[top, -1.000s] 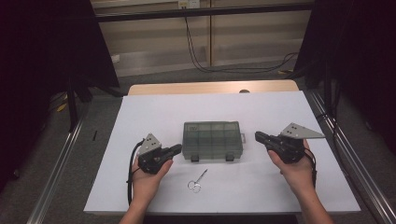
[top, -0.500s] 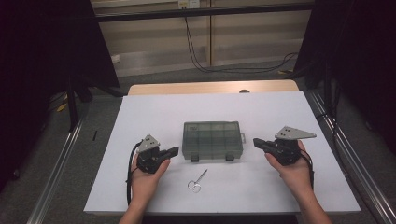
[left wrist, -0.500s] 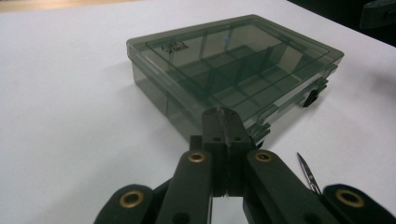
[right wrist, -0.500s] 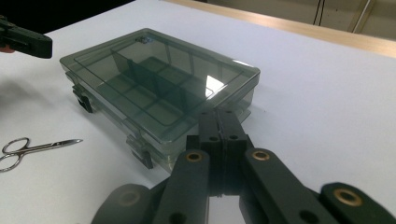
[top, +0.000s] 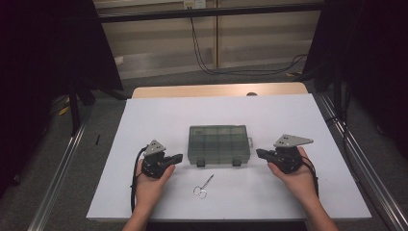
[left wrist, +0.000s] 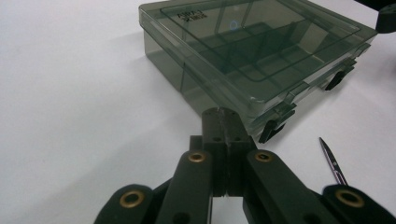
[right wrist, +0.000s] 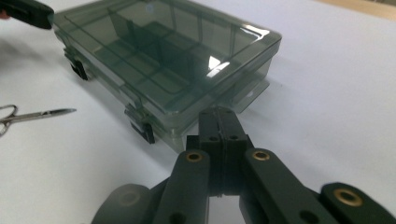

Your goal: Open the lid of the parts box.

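Closed compartment box (top: 219, 143) (lid latched), shut grippers flanking, scissors (top: 202, 186) nearby

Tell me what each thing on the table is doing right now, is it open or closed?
Storage box: lid closed, both front latches down, lying flat, nothing seen in its compartments.
Scissors: blades closed, lying flat on the white table, untouched.
Left claw: shut, empty, beside the box's left end.
Right claw: shut, empty, beside the box's right end.
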